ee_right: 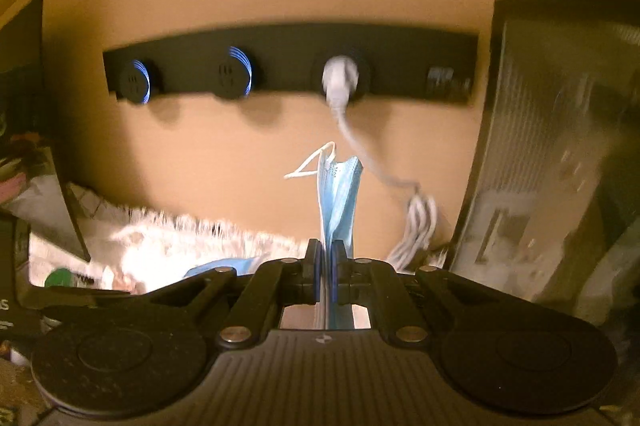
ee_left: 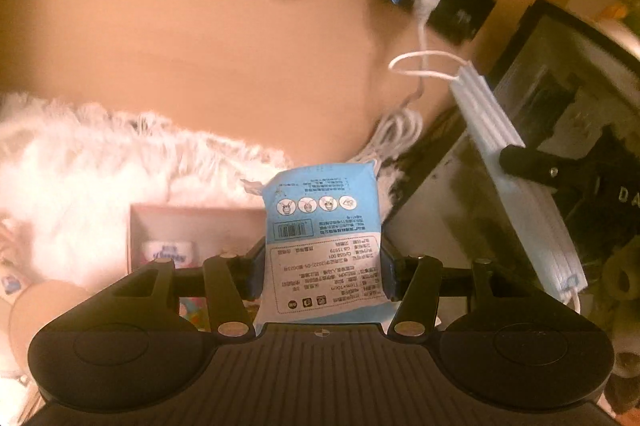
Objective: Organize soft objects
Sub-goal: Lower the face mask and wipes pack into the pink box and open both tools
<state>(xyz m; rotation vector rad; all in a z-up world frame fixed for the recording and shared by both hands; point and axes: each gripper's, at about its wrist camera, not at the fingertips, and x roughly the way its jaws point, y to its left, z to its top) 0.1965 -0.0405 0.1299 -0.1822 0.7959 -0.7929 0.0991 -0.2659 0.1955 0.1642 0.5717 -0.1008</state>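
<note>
At the far left of the left wrist view lies a white fluffy cloth (ee_left: 80, 161) spread over the desk, and just below its near edge sits an open box (ee_left: 168, 226) with a small white and blue pack (ee_left: 170, 253) inside it. The left gripper (ee_left: 322, 262) is clenched on a blue and white tissue packet (ee_left: 320, 226), which stands upright between the fingers with its long axis running away from the camera and its print upside down. The box lies to the left of and below this packet, close by, so I judge the left hand is the nearer one to it, and that the coming move is a short swing left and down to drop the packet in. To the right, the right gripper (ee_right: 327, 266) is squeezed tight on a folded blue face mask (ee_right: 338, 201); seen from the left wrist camera the same mask (ee_left: 516, 177) hangs as a long strip slanting from upper left to lower right, its white ear loop (ee_left: 420, 63) curling out at the far end. In the right wrist view the mask points straight ahead toward the wall, edge-on and upright. Behind it a black socket strip (ee_right: 288, 61) carries a white plug (ee_right: 340, 77) whose cable (ee_right: 416, 226) trails down to a coil on the desk.
</note>
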